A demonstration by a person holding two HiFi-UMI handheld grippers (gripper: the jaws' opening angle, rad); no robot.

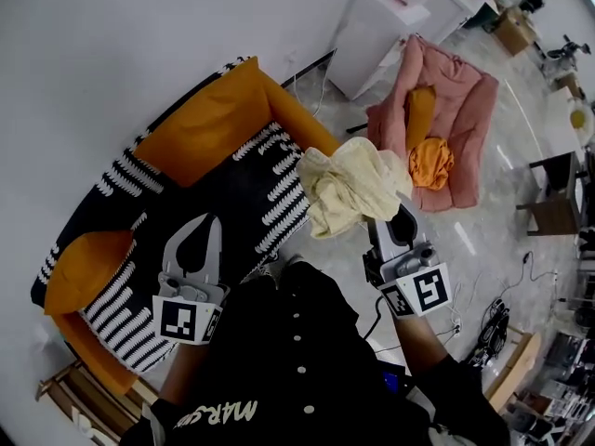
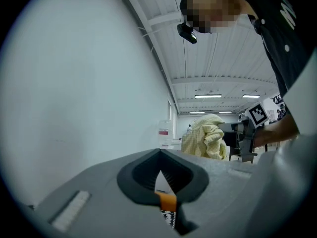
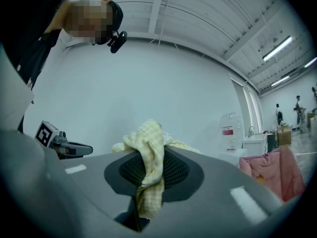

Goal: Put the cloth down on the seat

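R gripper (image 1: 402, 219) is clamped on your yellow cloth (image 1: 353, 186), held at frame centre by the black-and-white seat's (image 1: 218, 198) right edge. L gripper (image 1: 195, 249) sits lower left over the seat, jaws seemingly together, empty.

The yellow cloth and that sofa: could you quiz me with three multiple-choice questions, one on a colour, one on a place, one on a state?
1. The sofa has cushions that are: A orange; B green; C blue.
2. The cloth is: A flat on the sofa seat; B held aloft in the right hand-held gripper; C tucked under a cushion.
3. The left hand-held gripper is: A shut and empty; B clamped on the cloth; C wide open.
Answers: 1 A, they show orange in the head view; 2 B, the cloth bunches above jaws shut on it; 3 A, its jaws meet with nothing between them.
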